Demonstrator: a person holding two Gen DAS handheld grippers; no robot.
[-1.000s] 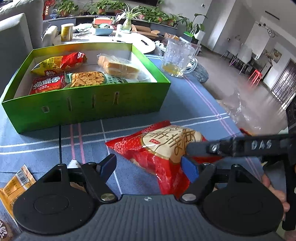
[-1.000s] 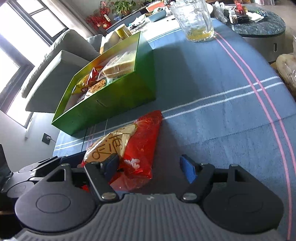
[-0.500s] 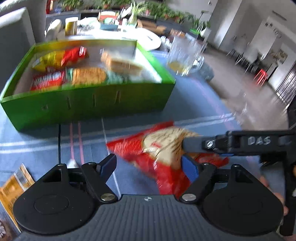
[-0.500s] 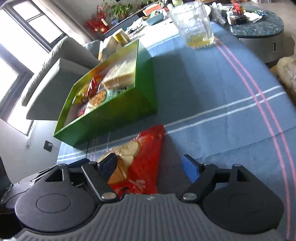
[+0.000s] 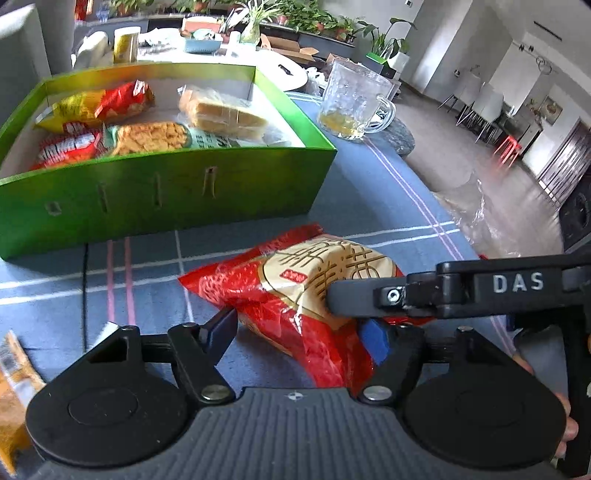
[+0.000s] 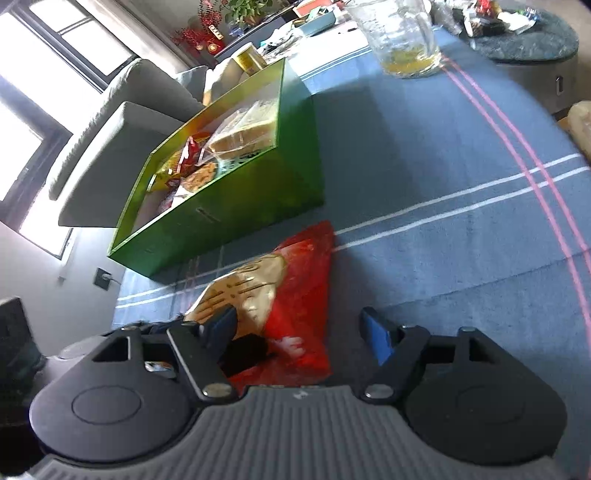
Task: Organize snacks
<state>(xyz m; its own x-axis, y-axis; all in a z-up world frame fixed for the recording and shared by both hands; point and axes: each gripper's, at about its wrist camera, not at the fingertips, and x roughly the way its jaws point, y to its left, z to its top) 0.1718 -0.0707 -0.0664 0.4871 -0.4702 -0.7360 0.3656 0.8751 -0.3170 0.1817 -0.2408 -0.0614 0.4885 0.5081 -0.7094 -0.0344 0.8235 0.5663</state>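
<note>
place: home living room | cues: sofa (image 6: 122, 140), houseplants (image 5: 317, 22), dining chairs (image 5: 480, 107)

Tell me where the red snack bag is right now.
The red snack bag lies on the blue tablecloth just in front of the green box, between both tools.

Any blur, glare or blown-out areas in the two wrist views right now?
Left wrist: sharp centre, red and gold snack bag crisp with small plastic glints, edges fisheye-bent. Right wrist: windows blown out at upper left, green cardboard box slightly soft with sheen on its inner wall, clear glass mug smeared near the top rim.
</note>
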